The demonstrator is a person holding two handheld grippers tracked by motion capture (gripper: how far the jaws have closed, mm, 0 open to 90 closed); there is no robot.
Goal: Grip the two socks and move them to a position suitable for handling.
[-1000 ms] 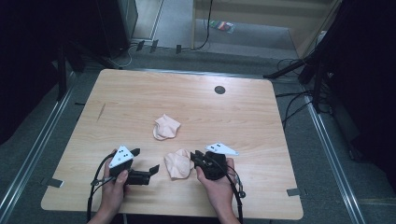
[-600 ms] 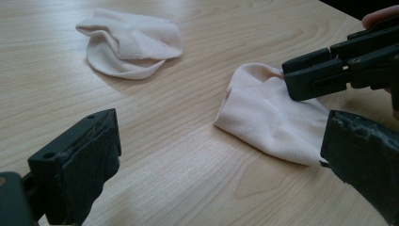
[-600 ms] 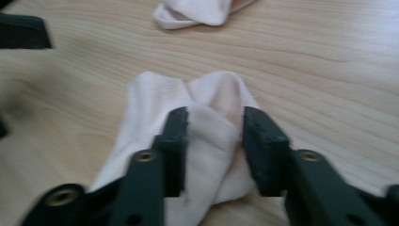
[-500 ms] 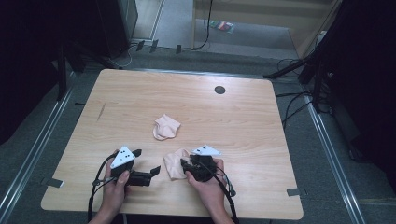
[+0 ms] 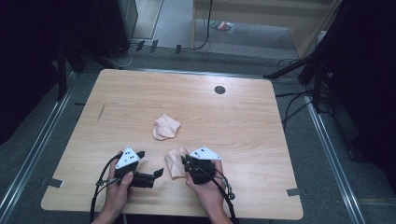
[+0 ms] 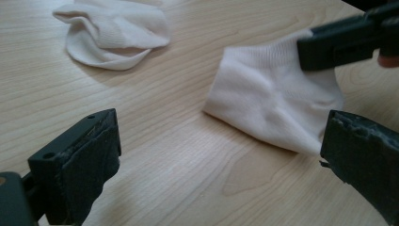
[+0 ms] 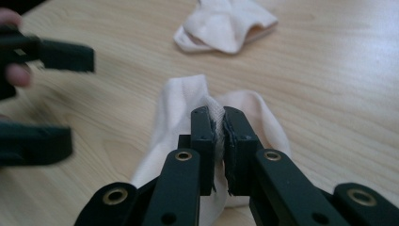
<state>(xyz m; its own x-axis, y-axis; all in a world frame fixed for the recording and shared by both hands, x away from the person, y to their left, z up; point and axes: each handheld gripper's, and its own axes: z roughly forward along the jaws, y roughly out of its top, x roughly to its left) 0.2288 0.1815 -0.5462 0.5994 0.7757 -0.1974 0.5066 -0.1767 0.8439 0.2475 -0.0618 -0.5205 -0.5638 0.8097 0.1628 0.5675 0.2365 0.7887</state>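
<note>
Two pale socks lie on the wooden table. One crumpled sock rests at the middle. The nearer sock lies between my two grippers by the front edge. My right gripper has just been closing and is now shut on a fold of this sock's fabric, pinched between its pads. My left gripper rests on the table to the sock's left, jaws wide open and nothing in them. It points at the sock.
A dark round hole sits near the table's far edge. Cables trail on the floor at the right, and dark cabinets stand beyond the far left corner. Bare wood lies around the middle sock.
My right gripper has slid left onto the near sock and closed on its fabric, bunching it. The left hand and the middle sock have stayed put.
</note>
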